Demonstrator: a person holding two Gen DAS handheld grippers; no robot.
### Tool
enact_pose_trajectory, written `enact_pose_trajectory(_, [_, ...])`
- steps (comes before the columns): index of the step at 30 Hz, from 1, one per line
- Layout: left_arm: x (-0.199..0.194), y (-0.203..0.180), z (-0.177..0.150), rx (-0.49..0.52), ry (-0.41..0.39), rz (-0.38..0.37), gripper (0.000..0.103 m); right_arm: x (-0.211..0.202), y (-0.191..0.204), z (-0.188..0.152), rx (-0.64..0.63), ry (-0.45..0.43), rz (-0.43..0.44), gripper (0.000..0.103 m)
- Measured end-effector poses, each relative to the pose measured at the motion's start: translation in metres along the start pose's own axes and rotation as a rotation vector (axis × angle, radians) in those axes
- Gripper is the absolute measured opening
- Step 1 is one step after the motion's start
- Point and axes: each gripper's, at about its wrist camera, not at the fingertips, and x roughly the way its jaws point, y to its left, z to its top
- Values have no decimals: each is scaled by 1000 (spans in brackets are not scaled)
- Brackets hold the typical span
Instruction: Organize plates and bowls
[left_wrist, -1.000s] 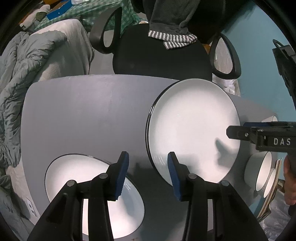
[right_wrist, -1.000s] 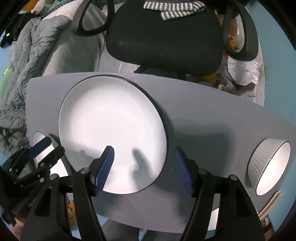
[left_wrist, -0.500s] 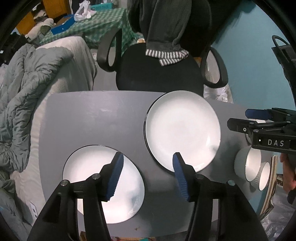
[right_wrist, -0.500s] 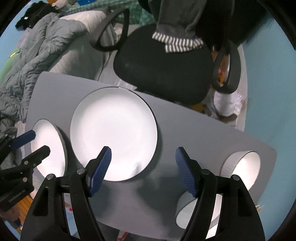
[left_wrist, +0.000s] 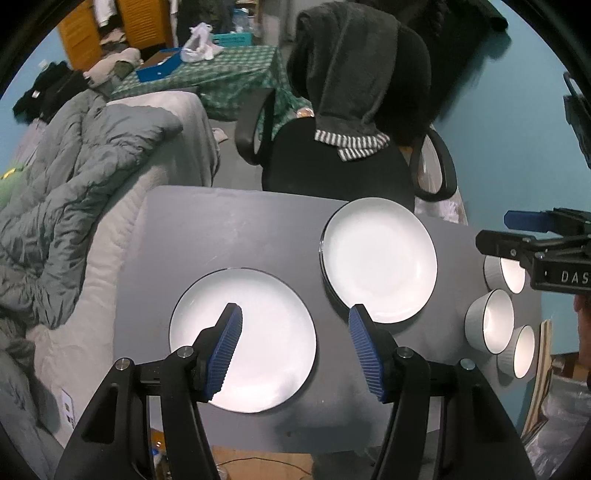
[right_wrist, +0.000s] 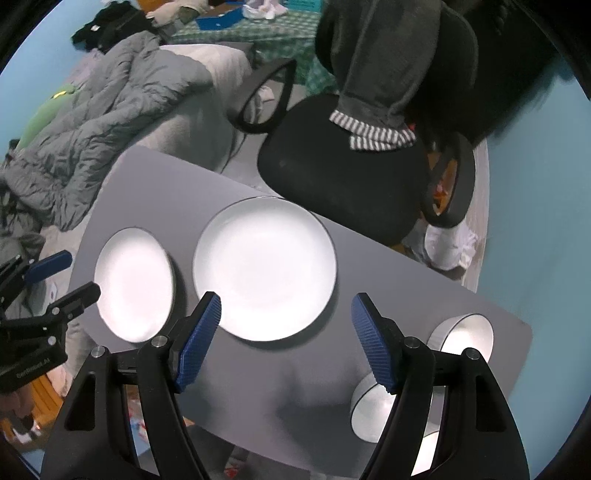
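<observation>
Left tongs (left_wrist: 295, 347) opening, empty, above round white dark-rimmed plate (left_wrist: 258, 332) on grey table (left_wrist: 221, 229); right tongs (right_wrist: 286, 339) wide, empty, nr 2nd plate (right_wrist: 264, 269).

The round plates (left_wrist: 243, 343) (left_wrist: 380, 258) are white with thin black rims, on a matte grey table (left_wrist: 207, 229). The ribbed bowls (left_wrist: 489, 319) are pale grey outside, white inside. Both black grippers (left_wrist: 295, 349) (right_wrist: 286, 338) carry ridged blue pads (left_wrist: 225, 352). A black office chair (left_wrist: 332, 166) bears a dark grey garment (left_wrist: 351, 74) with a striped grey-and-white hem. The walls (right_wrist: 535, 184) are teal.
</observation>
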Motion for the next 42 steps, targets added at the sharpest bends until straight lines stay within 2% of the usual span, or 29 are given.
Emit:
enact_pose_trajectory(15, [-32, 55, -41, -110, -36, 60, 62, -13, 69, 0, -156, -10, 53, 73])
enact_pose_trajectory(27, [-32, 105, -65, -191, -17, 121, 62, 11, 130, 19, -324, 14, 88, 73])
enact_pose_trajectory(33, [-10, 130, -74, -243, 4, 122, 62, 38, 152, 37, -389, 49, 134, 73])
enact_pose_trajectory(42, [44, 150, -76, -289, 69, 87, 62, 112, 165, 62, -428, 155, 154, 73])
